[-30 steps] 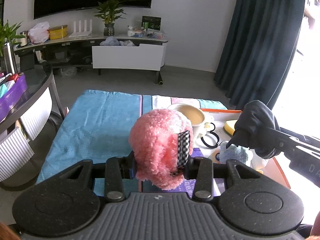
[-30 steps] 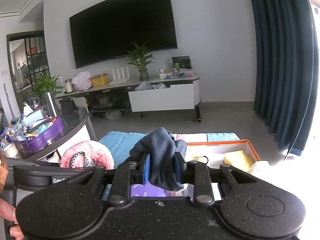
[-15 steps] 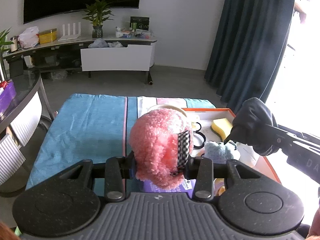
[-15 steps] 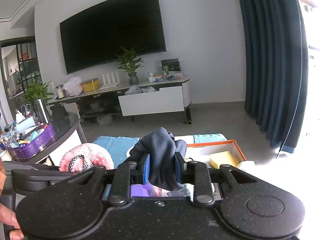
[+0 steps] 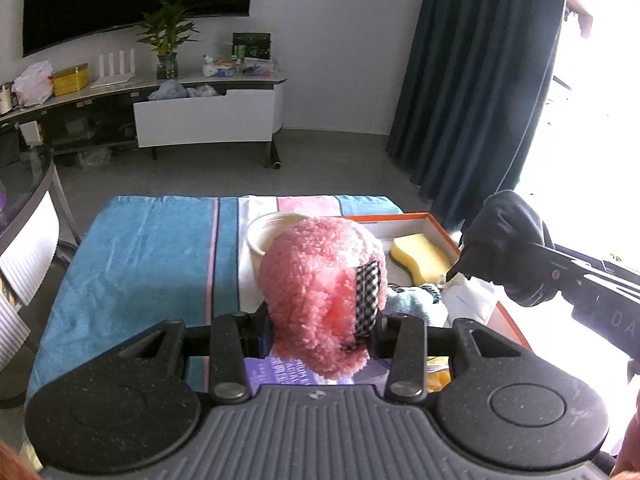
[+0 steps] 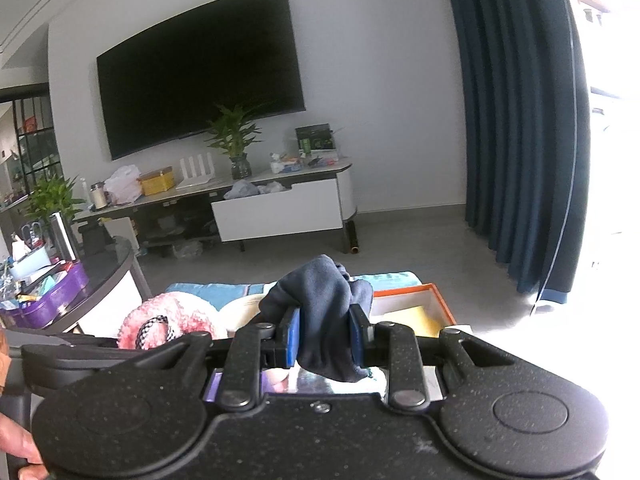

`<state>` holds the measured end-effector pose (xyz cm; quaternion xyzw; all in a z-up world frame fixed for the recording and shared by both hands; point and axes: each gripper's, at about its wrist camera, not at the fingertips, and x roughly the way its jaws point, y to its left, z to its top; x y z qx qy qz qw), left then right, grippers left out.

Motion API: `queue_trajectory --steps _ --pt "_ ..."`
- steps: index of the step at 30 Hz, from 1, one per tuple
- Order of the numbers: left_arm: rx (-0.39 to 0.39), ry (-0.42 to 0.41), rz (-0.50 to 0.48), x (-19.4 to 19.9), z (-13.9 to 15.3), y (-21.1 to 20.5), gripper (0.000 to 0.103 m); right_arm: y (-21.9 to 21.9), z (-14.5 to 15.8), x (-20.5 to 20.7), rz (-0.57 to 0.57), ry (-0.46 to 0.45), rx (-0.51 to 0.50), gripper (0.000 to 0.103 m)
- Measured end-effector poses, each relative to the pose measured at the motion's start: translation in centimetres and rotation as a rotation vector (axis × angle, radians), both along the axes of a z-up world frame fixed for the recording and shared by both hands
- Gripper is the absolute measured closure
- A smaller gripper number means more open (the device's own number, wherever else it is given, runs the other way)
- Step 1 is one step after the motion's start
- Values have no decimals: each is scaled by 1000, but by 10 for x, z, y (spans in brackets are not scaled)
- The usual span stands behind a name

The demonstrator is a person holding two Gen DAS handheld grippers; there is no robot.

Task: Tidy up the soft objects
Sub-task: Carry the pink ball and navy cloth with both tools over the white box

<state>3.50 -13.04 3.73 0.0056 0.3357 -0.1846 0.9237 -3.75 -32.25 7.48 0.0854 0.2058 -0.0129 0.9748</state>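
My left gripper (image 5: pixel 320 334) is shut on a fluffy pink soft item (image 5: pixel 316 284) with a black-and-white checked band, held above the table. That pink item (image 6: pixel 172 324) also shows at lower left in the right wrist view. My right gripper (image 6: pixel 325 340) is shut on a bunched dark navy cloth (image 6: pixel 324 300); the same cloth (image 5: pixel 508 248) hangs at the right of the left wrist view, over an orange-rimmed white tray (image 5: pixel 438 222). In the tray lie a yellow sponge (image 5: pixel 422 256) and a light blue fluffy item (image 5: pixel 412 302).
A blue towel (image 5: pixel 140 256) covers the table, with a cream bowl (image 5: pixel 268 230) beside the tray and a purple booklet (image 5: pixel 280 370) under the pink item. Left stands a round glass table (image 6: pixel 108 260) with a purple bin (image 6: pixel 44 306). Dark curtain (image 5: pixel 472 80) at right.
Both hands have drifted to the right over the table, so the tray and sponge now show more centrally. Both grips are unchanged.
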Motion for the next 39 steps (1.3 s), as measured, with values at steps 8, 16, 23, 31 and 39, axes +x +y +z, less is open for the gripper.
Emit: queue_trajectory --steps 8,16,23,31,39 --pt "-3 3 -39 2 -1 -16 60 -15 -3 -2 -35 4 4 71" --pt "-3 10 -60 10 0 -30 60 -26 -4 2 -64 11 3 71" --pt "3 17 -84 18 -2 -44 60 -36 -7 10 -84 21 2 71" --pt "8 34 -107 28 -5 -59 60 -45 -12 22 -98 35 6 70" --pt "15 43 -116 34 -7 -70 60 -49 -17 34 -106 46 5 70"
